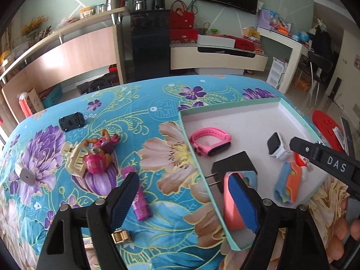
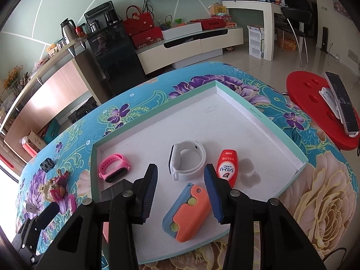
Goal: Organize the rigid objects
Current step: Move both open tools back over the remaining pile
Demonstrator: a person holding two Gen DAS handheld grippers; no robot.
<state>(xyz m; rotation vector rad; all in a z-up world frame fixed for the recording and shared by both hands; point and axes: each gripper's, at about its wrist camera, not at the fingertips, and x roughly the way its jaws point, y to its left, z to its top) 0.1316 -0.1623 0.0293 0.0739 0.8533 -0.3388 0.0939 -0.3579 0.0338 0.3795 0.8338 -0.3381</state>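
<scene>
the left gripper (image 1: 184,204) has its two blue-padded fingers (image 1: 124,200) spread wide apart with nothing pressed between them; one finger hangs over the flowered cloth, the other over the near left corner of the tray (image 1: 292,110). just past that second finger a pink and blue block (image 1: 232,204) lies inside the tray, close against the pad, though whether they touch is hard to tell. beyond it sits a black plug adapter (image 1: 234,165) with its metal prongs pointing toward the tray's left wall. the right gripper (image 2: 182,193) holds its fingers (image 2: 148,193) partly apart, gripping nothing, hovering above an orange and blue folding toy (image 2: 189,213) that lies flat on the tray floor near the front edge. farther in, a white smartwatch (image 2: 186,159) rests on its side, a small red bottle (image 2: 227,166) lies just to its right, and a pink smartwatch (image 2: 113,167) lies near the left wall. the tray is a shallow white box with a mint green rim, set on the right part of a counter (image 1: 139,103) covered in a turquoise cloth with purple and cream flowers. outside the tray, on the cloth to its left, lie a purple tube (image 1: 140,200), a pink toy dog (image 1: 101,155), a cream hair claw (image 1: 75,159), a small grey piece (image 1: 27,175) and, farther back, a black toy car (image 1: 72,121). a red stool (image 2: 315,103) stands right of the counter.
</scene>
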